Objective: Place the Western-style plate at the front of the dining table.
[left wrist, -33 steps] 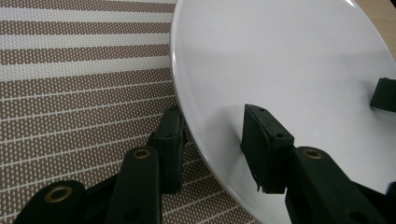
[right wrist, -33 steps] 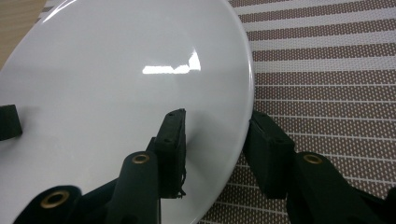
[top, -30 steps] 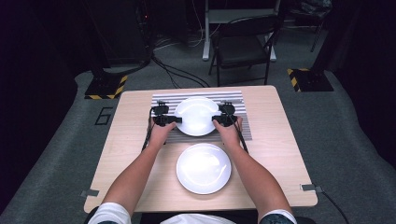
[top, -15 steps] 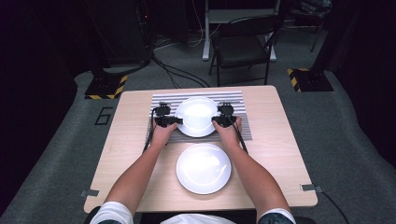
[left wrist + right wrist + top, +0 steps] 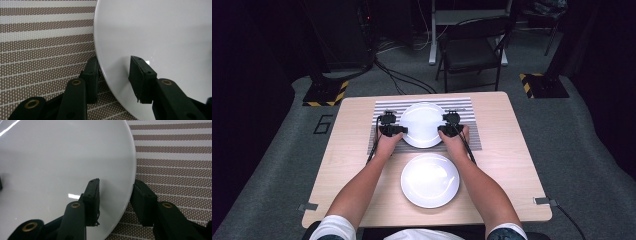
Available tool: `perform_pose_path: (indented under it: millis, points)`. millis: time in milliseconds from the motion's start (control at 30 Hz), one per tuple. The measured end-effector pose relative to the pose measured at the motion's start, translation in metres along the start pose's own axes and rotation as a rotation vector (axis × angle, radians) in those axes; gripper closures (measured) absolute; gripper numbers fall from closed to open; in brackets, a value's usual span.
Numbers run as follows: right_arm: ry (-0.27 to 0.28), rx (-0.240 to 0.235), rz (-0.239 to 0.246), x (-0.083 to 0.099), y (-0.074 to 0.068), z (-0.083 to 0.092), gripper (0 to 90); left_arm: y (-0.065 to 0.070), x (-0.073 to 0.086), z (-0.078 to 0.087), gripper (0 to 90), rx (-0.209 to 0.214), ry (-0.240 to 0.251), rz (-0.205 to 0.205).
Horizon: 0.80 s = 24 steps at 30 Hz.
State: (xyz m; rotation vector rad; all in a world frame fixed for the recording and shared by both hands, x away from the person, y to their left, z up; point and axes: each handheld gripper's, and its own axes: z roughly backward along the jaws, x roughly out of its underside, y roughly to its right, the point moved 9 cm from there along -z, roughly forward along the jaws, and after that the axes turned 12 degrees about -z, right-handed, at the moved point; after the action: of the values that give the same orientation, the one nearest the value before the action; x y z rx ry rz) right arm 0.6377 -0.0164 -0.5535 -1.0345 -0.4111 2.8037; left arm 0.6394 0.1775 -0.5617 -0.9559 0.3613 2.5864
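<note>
A white plate (image 5: 423,122) lies on a brown-and-white striped placemat (image 5: 472,107) at the far middle of the wooden table (image 5: 347,165). My left gripper (image 5: 404,130) grips the plate's left rim and my right gripper (image 5: 441,130) its right rim. In the left gripper view, the left gripper (image 5: 115,60) has one jaw under the rim and the other on the plate (image 5: 155,30). The right gripper view shows the right gripper (image 5: 116,182) clamped the same way on the plate (image 5: 62,152), above the placemat (image 5: 175,157).
A second white plate (image 5: 430,180) sits on the bare wood nearer the person, between the forearms. Behind the table stand a folding chair (image 5: 472,50) and dark stands with striped bases on the grey floor.
</note>
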Motion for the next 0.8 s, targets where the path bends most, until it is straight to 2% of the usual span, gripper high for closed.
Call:
perform_pose_path:
  millis: [133,333,467,800]
  points:
    - [0.004,0.011,0.025,0.0015,-0.0017,-0.0022,59.5,-0.0014,0.0012,-0.0009,60.0,-0.019,-0.009,0.0]
    - [0.007,0.03,0.041,0.0008,-0.0036,-0.0034,59.4,-0.0027,0.0017,-0.0029,60.0,-0.023,-0.013,0.004]
    - [0.01,0.045,0.045,-0.0012,-0.0063,-0.0033,59.5,-0.0045,0.001,-0.0034,59.9,-0.028,-0.008,0.014]
    - [0.005,0.048,0.055,-0.003,-0.0062,-0.0075,58.1,-0.0062,-0.001,-0.0073,59.7,-0.032,-0.017,0.016]
